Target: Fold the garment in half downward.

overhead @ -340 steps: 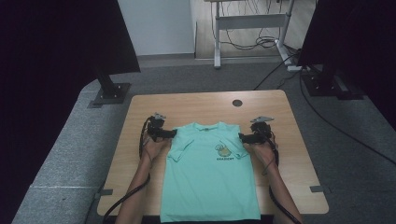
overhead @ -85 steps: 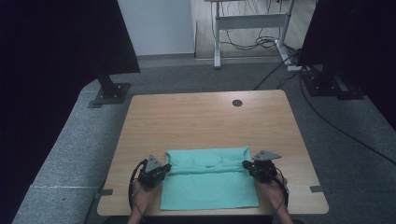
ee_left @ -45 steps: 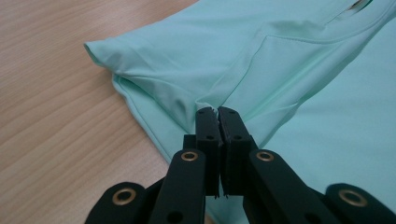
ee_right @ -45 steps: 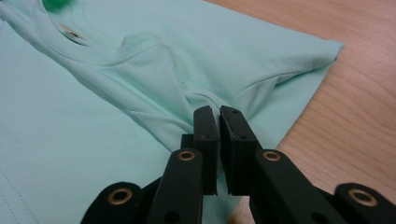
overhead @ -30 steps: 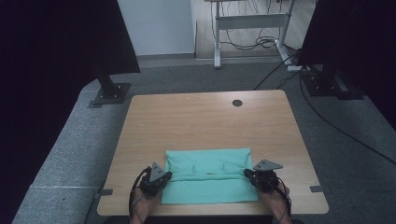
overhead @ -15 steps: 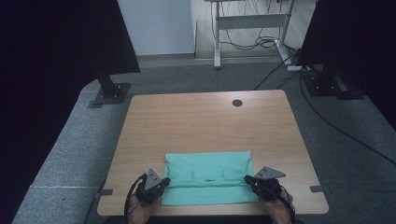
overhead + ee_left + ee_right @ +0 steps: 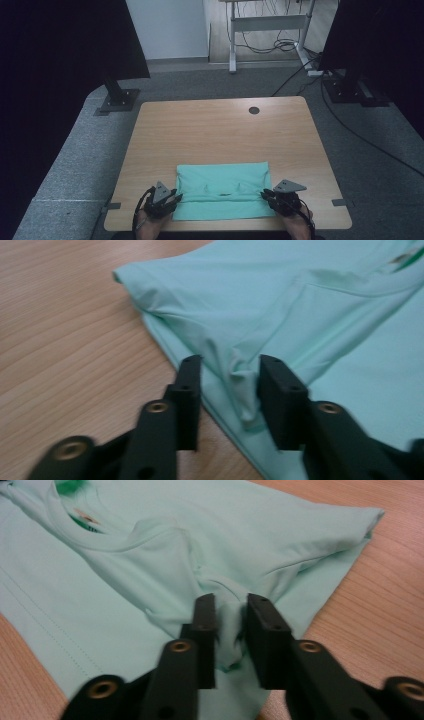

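Folded toward the tabletop's (image 7: 220,130) near edge, the mint T-shirt (image 7: 222,195) lies doubled; both jaws, just opening, should release their pinched folds without dragging them.

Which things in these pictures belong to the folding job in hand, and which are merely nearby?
In the job:
- folded mint-green T-shirt
- left gripper, jaws just opening, cloth between them
- right gripper, likewise
- wooden table

Nearby:
- desk frame
- floor cables
- stand base

A wooden table (image 7: 210,135) stands on grey carpet (image 7: 70,165), a desk frame (image 7: 265,30) behind.
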The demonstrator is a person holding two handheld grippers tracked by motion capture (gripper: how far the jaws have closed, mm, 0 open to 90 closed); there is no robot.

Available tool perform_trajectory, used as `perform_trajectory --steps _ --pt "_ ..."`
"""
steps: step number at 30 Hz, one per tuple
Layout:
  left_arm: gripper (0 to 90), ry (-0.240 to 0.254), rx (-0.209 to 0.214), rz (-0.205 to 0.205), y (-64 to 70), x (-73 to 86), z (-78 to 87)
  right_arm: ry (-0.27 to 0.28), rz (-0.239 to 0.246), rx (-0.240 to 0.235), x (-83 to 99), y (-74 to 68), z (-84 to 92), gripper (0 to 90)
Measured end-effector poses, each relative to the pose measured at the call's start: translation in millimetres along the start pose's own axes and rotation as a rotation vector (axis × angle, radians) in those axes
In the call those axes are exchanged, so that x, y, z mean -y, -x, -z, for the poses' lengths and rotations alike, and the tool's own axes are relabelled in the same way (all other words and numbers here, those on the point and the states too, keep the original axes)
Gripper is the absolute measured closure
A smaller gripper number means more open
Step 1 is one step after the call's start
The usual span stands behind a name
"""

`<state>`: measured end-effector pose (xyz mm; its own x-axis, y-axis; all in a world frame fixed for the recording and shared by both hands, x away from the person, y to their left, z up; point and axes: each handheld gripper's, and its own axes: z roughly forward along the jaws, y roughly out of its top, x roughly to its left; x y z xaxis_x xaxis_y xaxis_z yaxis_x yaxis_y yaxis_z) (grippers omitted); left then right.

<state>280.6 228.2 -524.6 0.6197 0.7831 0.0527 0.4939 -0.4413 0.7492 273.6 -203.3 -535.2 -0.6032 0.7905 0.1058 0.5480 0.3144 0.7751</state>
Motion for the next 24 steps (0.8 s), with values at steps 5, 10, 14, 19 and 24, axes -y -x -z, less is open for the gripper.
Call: perform_trajectory --steps 5,10,14,19,24 --pt "35.8 -0.006 -0.009 0.032 -8.0 -2.2 2.3 0.014 -0.038 0.011 -0.5 5.4 2.2 43.1" --pt "26.7 0.016 -0.015 0.055 -12.5 -8.4 3.9 0.040 -0.041 0.026 -3.1 8.7 3.3 30.5" --pt "21.7 0.033 -0.027 0.070 -15.1 -15.0 5.6 0.053 -0.026 0.040 -6.7 8.7 2.9 25.4" --pt "20.6 0.040 0.004 0.067 -12.5 -22.5 4.0 0.067 -0.017 0.041 -12.5 8.3 0.6 21.5" --pt "17.6 0.029 0.073 0.035 -2.2 -34.4 -8.2 0.074 -0.009 0.041 -17.7 7.7 -3.0 18.8"
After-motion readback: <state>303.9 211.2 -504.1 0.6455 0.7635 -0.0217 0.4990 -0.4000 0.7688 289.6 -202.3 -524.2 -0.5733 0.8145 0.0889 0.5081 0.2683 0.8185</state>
